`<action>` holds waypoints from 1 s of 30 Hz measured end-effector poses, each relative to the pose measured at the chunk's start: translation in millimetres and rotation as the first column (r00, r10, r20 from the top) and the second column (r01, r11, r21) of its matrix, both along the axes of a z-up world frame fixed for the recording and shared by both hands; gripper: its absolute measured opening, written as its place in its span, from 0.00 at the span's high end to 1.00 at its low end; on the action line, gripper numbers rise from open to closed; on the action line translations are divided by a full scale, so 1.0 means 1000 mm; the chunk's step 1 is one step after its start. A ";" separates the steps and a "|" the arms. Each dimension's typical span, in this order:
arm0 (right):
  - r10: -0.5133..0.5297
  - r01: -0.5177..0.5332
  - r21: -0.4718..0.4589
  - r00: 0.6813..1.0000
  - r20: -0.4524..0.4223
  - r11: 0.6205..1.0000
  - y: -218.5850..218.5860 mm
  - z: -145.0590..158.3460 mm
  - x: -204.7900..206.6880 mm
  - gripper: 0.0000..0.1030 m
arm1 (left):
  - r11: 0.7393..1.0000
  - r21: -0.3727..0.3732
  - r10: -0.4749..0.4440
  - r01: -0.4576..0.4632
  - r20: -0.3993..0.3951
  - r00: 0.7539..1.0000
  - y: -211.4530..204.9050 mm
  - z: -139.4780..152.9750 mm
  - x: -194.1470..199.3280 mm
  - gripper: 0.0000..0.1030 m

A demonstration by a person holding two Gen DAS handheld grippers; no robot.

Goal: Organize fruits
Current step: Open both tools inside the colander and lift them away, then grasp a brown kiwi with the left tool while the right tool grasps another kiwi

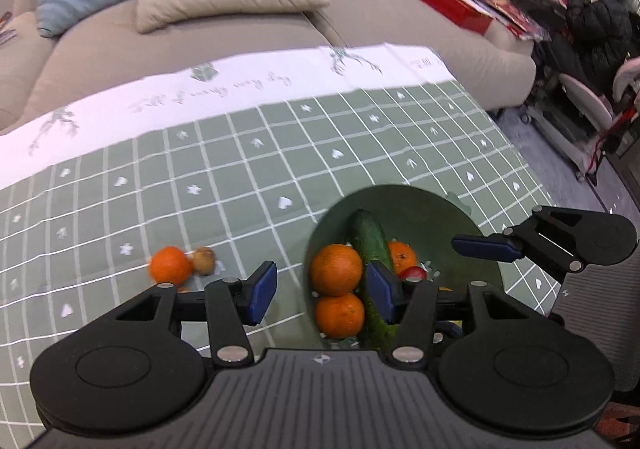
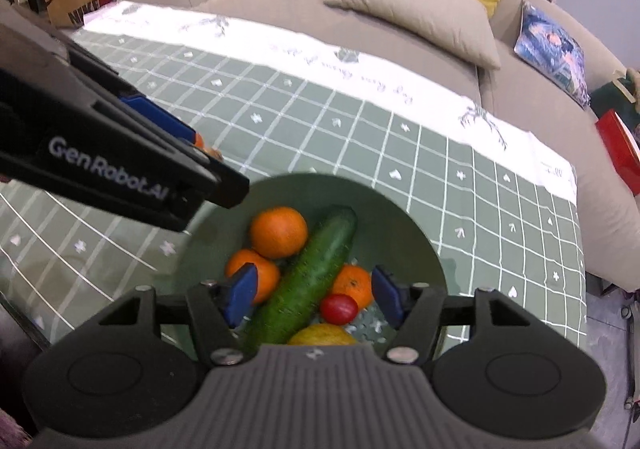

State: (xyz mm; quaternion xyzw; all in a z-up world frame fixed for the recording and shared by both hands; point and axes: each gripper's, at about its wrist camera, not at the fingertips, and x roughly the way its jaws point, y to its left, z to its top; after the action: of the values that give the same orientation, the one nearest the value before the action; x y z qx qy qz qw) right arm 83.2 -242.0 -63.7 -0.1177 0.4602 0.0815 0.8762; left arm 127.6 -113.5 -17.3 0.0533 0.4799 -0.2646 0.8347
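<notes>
Blue pads face each other across an empty gap on both tools: the left gripper (image 1: 322,289) hangs spread above the near-left rim of the green bowl (image 1: 460,221), gripping nothing, and the right gripper (image 2: 314,295) hangs spread over the bowl's middle, its pads clear of the fruit below. Inside the bowl a cucumber (image 2: 308,281) lies slantwise, with two oranges (image 2: 279,231) on its left (one behind the other), a smaller orange (image 2: 352,285) and a red tomato (image 2: 338,309) on its right, and a yellow fruit (image 2: 322,335) at the near edge, partly hidden by the tool. Outside on the green checked tablecloth (image 1: 240,169), left of the bowl, sit one more orange (image 1: 170,265) and, touching it, a small brown fruit (image 1: 204,260). Behind the table stands a beige sofa (image 1: 224,33) with cushions.
</notes>
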 end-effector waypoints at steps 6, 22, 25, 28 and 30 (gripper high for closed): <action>0.008 -0.010 0.052 0.999 0.045 0.999 0.022 0.014 -0.004 0.38 | 0.996 -0.039 0.078 -0.077 0.021 0.997 0.036 0.013 -0.005 0.41; -0.011 -0.010 0.208 0.995 0.101 0.978 0.072 0.017 -0.005 0.32 | 0.962 -0.099 0.259 -0.254 0.041 0.965 0.130 0.000 -0.027 0.41; 0.009 -0.027 0.205 0.996 0.088 0.978 0.078 0.013 -0.001 0.40 | 0.960 -0.093 0.268 -0.264 0.034 0.963 0.136 -0.006 -0.027 0.41; 0.038 -0.054 0.199 0.996 0.085 0.978 0.083 0.010 0.008 0.48 | 0.959 -0.080 0.274 -0.271 0.025 0.962 0.139 -0.011 -0.021 0.43; 0.058 -0.074 0.194 0.995 0.087 0.978 0.085 0.009 0.014 0.49 | 0.961 -0.079 0.268 -0.266 0.016 0.963 0.139 -0.015 -0.017 0.46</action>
State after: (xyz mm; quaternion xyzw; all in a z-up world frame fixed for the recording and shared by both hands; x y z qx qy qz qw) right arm 97.3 -157.2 -54.8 -0.0489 0.4097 0.1507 0.8983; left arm 111.1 25.4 -32.0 -0.0403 0.4613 -0.1668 0.8705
